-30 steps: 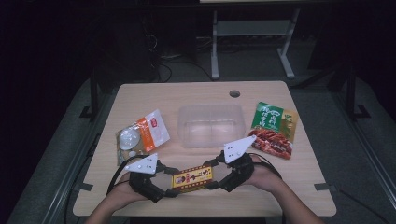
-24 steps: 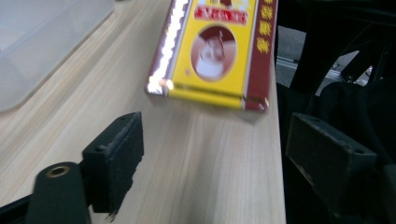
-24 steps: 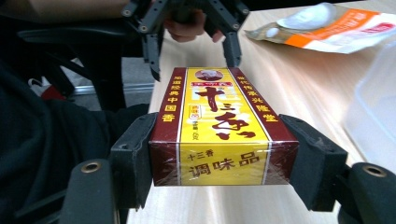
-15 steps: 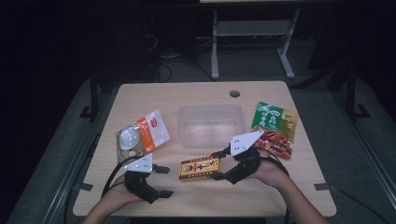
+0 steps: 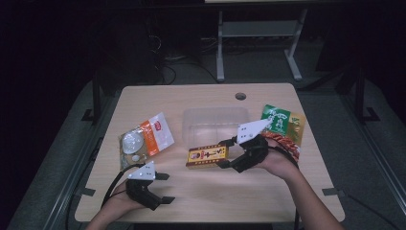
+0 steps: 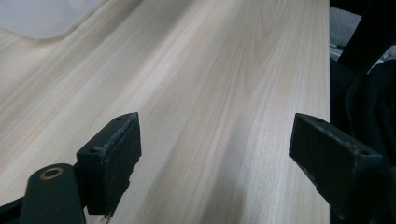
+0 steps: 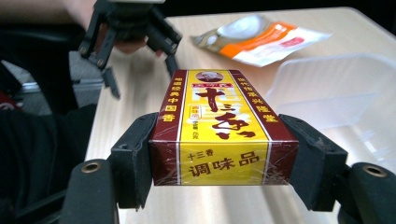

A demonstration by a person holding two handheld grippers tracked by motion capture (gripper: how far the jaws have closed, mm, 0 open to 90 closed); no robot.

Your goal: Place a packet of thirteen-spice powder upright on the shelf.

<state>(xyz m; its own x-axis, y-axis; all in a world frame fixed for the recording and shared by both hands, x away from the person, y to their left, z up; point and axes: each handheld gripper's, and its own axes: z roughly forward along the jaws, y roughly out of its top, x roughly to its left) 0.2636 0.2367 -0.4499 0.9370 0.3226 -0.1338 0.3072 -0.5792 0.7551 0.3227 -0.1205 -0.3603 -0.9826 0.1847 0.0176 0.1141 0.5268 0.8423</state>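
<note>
Yellow-and-maroon box sits clamped between my right gripper's jaws, pads pressing on its two long sides near one end, in the right gripper view. From the high view the box is held roughly level, just in front of the clear plastic tub, and looks lifted a little off the bench, though I can't tell how far. Box sticks out leftward from the right gripper, my right hand behind it. Left gripper is at the near left of the bench, well apart from the box, jaws spread wide with nothing between them; they have just been opening. In the left gripper view I see bare pale wood between the two black pads, with a corner of something pale and clear at the top left. Left gripper also shows in the right gripper view, past the far end of the box, jaws apart and pointing down at the wood. Orange-and-white pouch lies flat on the left part of the bench, left of the tub; same pouch shows in the right gripper view beyond the tub. Green-and-red snack bag lies flat at the right, beside the tub and partly behind my right hand. Tub looks empty from above. Small dark round hole in the far part of the bench.
</note>
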